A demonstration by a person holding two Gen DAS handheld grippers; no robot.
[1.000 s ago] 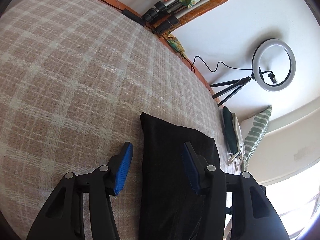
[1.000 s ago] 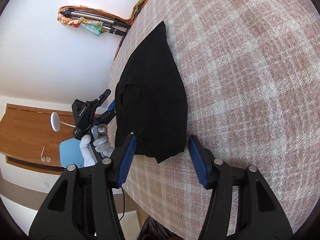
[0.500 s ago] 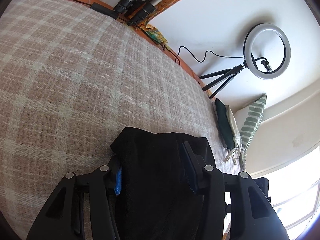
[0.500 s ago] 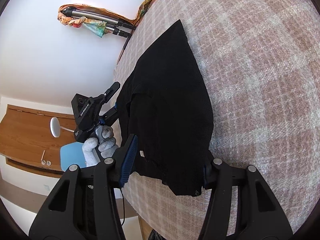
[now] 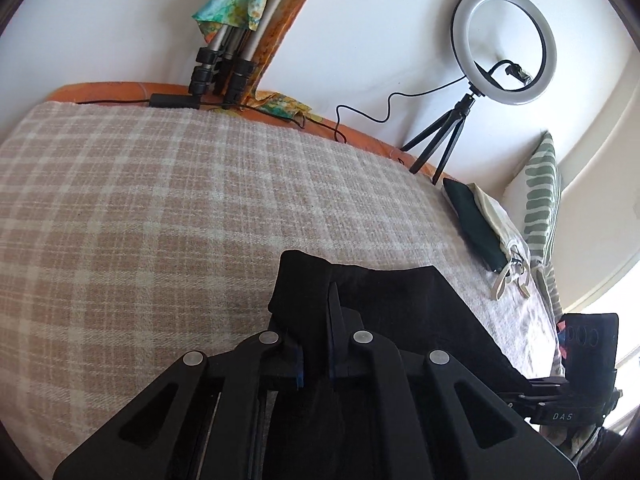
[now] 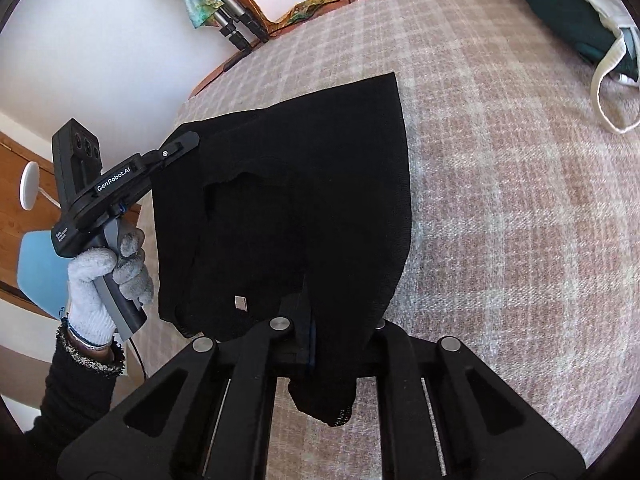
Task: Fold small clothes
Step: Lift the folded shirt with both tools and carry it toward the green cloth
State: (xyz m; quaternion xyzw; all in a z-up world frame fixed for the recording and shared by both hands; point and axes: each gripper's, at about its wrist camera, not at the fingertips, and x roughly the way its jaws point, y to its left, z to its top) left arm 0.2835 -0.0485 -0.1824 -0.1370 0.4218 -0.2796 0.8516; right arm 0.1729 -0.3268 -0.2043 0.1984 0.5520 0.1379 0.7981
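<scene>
Plaid blanket (image 5: pixel 160 208) covers the bed. Black garment (image 6: pixel 304 184) lies on it, near edge lifted between both tools. Left gripper (image 5: pixel 316 344) is clamped on one garment corner; right gripper (image 6: pixel 310 334) is clamped on the other. Gloved left hand (image 6: pixel 108 276) holds the left tool's handle. Ring light (image 5: pixel 504 44) stands by the wall.

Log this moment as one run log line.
step: grasp for fold | left gripper: shut on black garment | right gripper: shut on black garment | garment: partly on plaid blanket
</scene>
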